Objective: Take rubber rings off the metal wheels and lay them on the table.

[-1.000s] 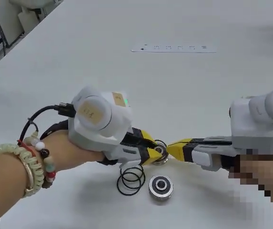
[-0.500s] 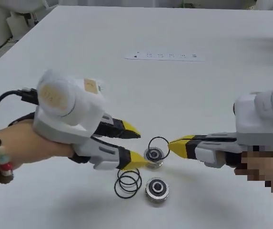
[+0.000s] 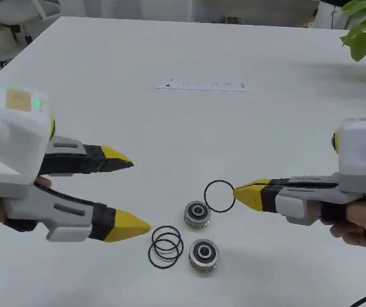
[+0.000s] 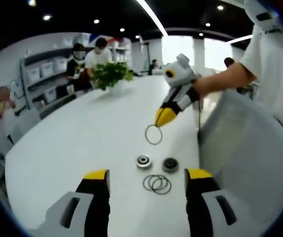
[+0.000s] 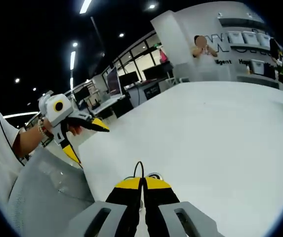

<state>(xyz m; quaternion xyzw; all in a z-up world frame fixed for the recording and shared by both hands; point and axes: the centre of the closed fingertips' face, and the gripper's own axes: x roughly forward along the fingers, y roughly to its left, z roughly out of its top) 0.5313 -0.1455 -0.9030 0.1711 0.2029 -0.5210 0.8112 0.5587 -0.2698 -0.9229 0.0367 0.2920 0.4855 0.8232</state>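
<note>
Two metal wheels [image 3: 197, 214] [image 3: 204, 253] lie on the white table [image 3: 170, 128], beside a small pile of black rubber rings [image 3: 165, 246]. My right gripper [image 3: 241, 194] is shut on another black ring [image 3: 219, 196], which hangs just above and right of the nearer wheel. My left gripper [image 3: 126, 190] stands open to the left of the wheels, holding nothing. In the left gripper view the wheels [image 4: 143, 161] [image 4: 170, 164] and ring pile [image 4: 157, 183] lie just ahead of my open jaws, with the right gripper [image 4: 165, 118] and its ring [image 4: 153, 134] beyond. In the right gripper view the ring [image 5: 139, 170] rises from my shut tips [image 5: 142, 185].
A white strip with markings [image 3: 198, 84] lies further back on the table. A green plant [image 3: 365, 32] stands at the far right corner. People [image 4: 89, 57] stand by shelves behind the table. Bare table spreads all around the wheels.
My left gripper has opened and drawn back to the left, away from the wheel. The right gripper has pulled a ring off that wheel and holds it just above the table.
</note>
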